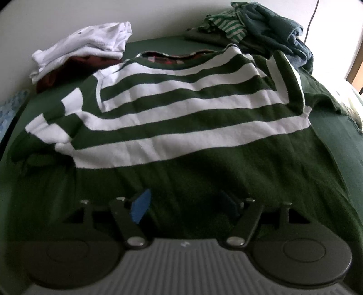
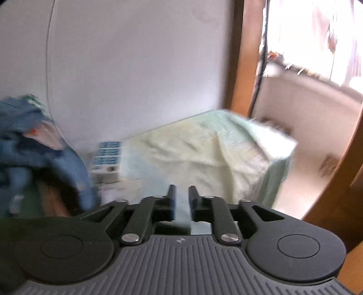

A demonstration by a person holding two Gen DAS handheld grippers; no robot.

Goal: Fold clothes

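A dark green cover (image 1: pixel 335 145) spreads over the bed against a pale wall (image 1: pixel 90 13). On it lies the green-and-white striped shirt (image 1: pixel 172 118), spread flat with its neckline toward the wall. A white folded pile (image 1: pixel 86 47) sits at the far left, a heap of unfolded clothes (image 1: pixel 261 29) at the far right. Only the right wrist view shows a pale green sheet (image 2: pixel 204 149), a wooden door frame (image 2: pixel 247 52) and a bright balcony; it is blurred. The left gripper (image 1: pixel 188 199) tilts down over the shirt's plain green hem, jaws spread wide, pinching nothing. The right gripper (image 2: pixel 181 195) points away toward the sheet, its jaws narrowly parted with nothing between them.
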